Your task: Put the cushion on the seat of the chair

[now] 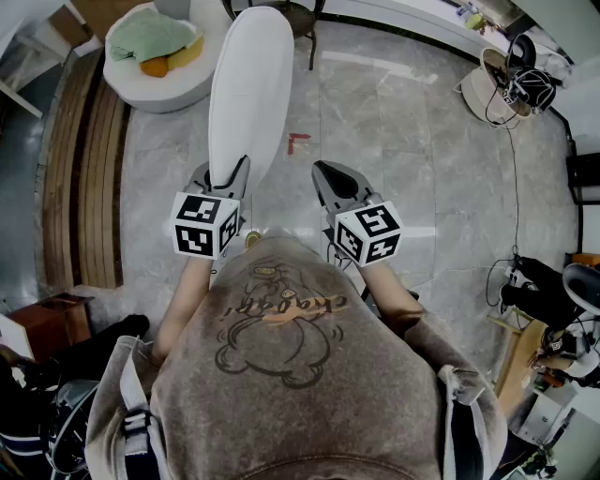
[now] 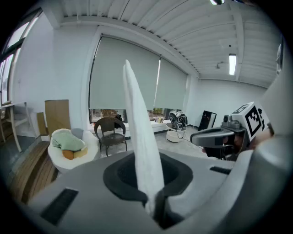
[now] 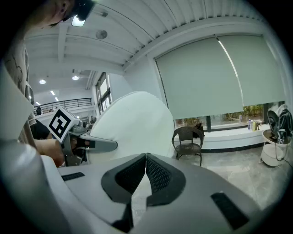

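Grey marble floor (image 1: 412, 122) is filling the room, w/ a wood strip (image 1: 89, 178) running along at 9 o'clock in the head view. In both gripper views, pale blinds are covering the far windows. A person in a brown sweatshirt (image 1: 300, 375) is standing at 6 o'clock, holding both grippers out toward 12.

The L gripper (image 1: 225, 178) is clamping the cushion (image 1: 251, 84) by its lower edge. The jaws are standing almost together w/ the white fabric pinched between them (the left gripper view shows it plainly). There the cushion (image 2: 139, 137) is rising edge-on out of the L gripper (image 2: 153, 201). The cushion is hanging in the air, reaching from the grip up toward 12 o'clock and clear of the floor.

The R gripper (image 1: 333, 178) is hovering at 3 o'clock of the cushion's lower end, apart from it. In the right gripper view the R gripper (image 3: 146, 157) is showing its jaw tips meeting, w/ nothing between them. The cushion (image 3: 132, 123) is looming at 10 o'clock behind them.

The chair (image 1: 300, 14) is sitting at 12 o'clock, by the far wall. Both gripper views are showing the chair (image 2: 110, 132) (image 3: 188, 139) well apart from the cushion. A round seat (image 1: 159, 80) w/ a green pillow (image 1: 150, 36) is lying at 11 o'clock.
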